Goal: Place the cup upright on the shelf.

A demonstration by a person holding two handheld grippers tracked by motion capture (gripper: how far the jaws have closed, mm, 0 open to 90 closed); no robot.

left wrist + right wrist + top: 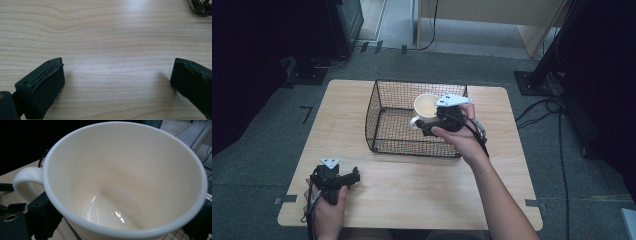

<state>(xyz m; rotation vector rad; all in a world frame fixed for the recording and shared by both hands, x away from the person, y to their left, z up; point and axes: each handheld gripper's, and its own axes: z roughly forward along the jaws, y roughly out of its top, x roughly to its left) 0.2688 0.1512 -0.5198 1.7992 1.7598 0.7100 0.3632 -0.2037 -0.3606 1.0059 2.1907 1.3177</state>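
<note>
**Mug over the basket, right hand has it — where's the floor of the thing?**

So my right gripper (428, 128) is clamped on the white mug (426, 107), one jaw on each side of the body just under the rim. In the right gripper view the mug (120, 182) sits mouth-up and tipped a little toward the camera, handle (26, 178) sticking out to the left, nothing inside it.

The thing that matters for the next move: the mug hangs over the right half of the wire basket (384, 100), inside the line of its walls, so the way to go looks like straight down, not sideways. The handle points toward the open middle of the basket, so it shouldn't snag the right wall. My guess is I'm partway through lowering it in, or lifting it out; can't say which from here.

My left gripper (354, 176) is well away, low over the table (422, 185) near the front-left corner, jaws spread wide with bare wood between them. Right hand is obviously the one doing the job.

What I can't make out: how high the mug's bottom is above the basket floor. The mug's own body hides it, and from above the mesh and my hand cover the gap.
</note>
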